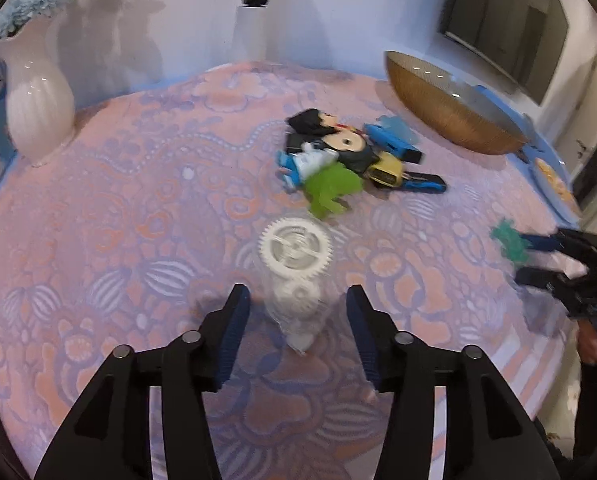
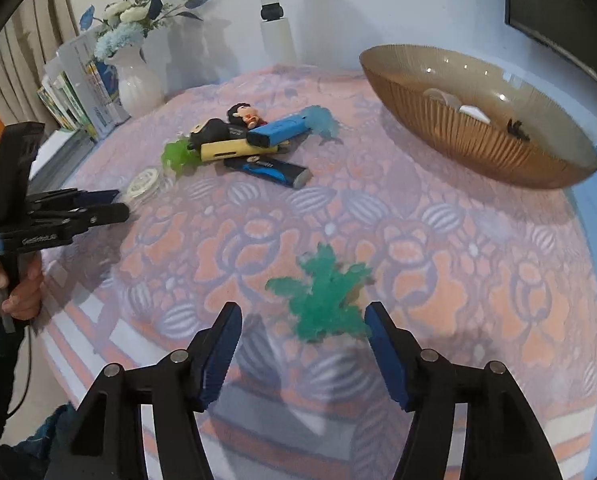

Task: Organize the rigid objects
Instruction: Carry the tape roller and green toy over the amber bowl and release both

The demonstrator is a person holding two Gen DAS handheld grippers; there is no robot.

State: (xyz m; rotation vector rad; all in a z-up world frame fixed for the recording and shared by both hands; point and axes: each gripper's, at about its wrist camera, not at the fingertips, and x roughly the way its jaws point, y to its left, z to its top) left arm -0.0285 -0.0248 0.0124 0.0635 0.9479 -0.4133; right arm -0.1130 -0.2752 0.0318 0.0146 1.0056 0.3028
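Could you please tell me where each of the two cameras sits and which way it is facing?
Left wrist: on the left gripper, looking forward over the white gear toy toward the toy pile; own open fingers show.
Right wrist: on the right gripper, facing the teal toy; own fingers and left hand show.
Shared: pile, ribbed bowl, vase.

a round tabletop [image 2: 438, 240] wears a pink and lilac flowered cloth. behind it stands a pale wall [image 2: 338, 0] with a white pole [image 2: 272, 20]. a white vase [image 2: 136, 80] of blue flowers sits at the far left edge, beside stacked books [image 2: 78, 96] and beige curtains [image 2: 46, 20]. a dark screen [image 1: 506, 32] hangs on the right wall.
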